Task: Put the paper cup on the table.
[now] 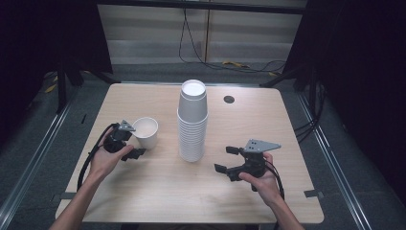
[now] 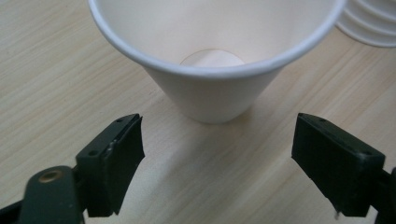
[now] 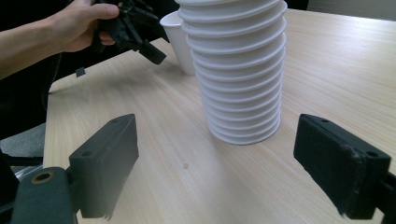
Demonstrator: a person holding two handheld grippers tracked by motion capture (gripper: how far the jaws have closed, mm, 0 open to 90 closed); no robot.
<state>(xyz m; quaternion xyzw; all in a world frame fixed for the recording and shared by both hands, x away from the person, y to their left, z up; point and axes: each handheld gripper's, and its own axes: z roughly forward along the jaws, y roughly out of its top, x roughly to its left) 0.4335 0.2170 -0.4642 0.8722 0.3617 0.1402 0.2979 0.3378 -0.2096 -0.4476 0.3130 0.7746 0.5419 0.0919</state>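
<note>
Pale wooden table (image 1: 143, 201): with left gripper (image 2: 217, 154) wide open, empty, just short of the single cup (image 2: 215, 65), advance squarely, then close gently around its wall.

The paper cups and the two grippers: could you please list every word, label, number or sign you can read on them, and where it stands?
None: no readable text in any view.
The single cup is plain white, inside and out.
The cup stack shows bare white rims, no print.
The left gripper and right gripper carry no visible marking.
The table is bare wood grain.
</note>
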